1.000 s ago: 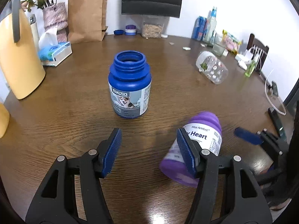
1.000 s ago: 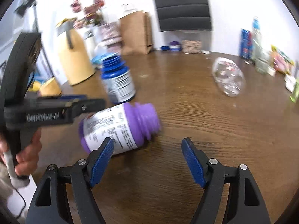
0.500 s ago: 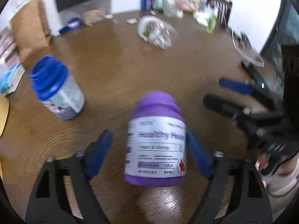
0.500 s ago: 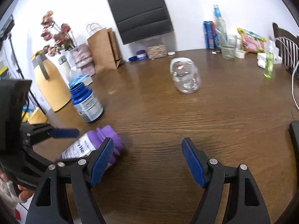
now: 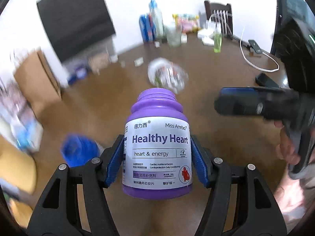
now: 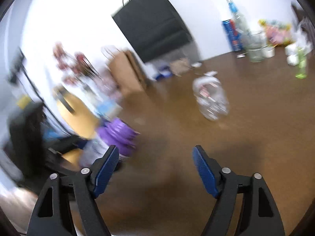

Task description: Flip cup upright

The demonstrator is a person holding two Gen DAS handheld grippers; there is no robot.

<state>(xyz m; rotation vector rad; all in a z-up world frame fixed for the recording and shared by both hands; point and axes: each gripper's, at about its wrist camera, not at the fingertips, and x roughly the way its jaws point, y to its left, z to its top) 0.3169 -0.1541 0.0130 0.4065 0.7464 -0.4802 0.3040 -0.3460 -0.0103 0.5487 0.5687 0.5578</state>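
Note:
My left gripper (image 5: 157,157) is shut on the purple "Healthy Heart" bottle (image 5: 157,147), its blue pads pressing both sides of the label. The bottle stands upright in the grip, open mouth up, lifted off the wooden table (image 5: 216,74). The bottle also shows blurred in the right wrist view (image 6: 116,137), at the left. My right gripper (image 6: 155,169) is open and empty above the table; it shows in the left wrist view (image 5: 246,102) to the right of the bottle. A clear glass cup (image 5: 167,76) lies on its side mid-table, also in the right wrist view (image 6: 212,100).
A blue bottle (image 5: 78,149) stands left of the purple one. A yellow jug (image 6: 76,112), flowers, a brown paper bag (image 5: 37,78) and a black bag (image 6: 153,27) are at the left and back. Bottles, a glass and snacks (image 6: 254,47) crowd the far right edge.
My left gripper closed on the purple bottle and raised it from lying on the table to upright. My right gripper swung away to the right, still open.

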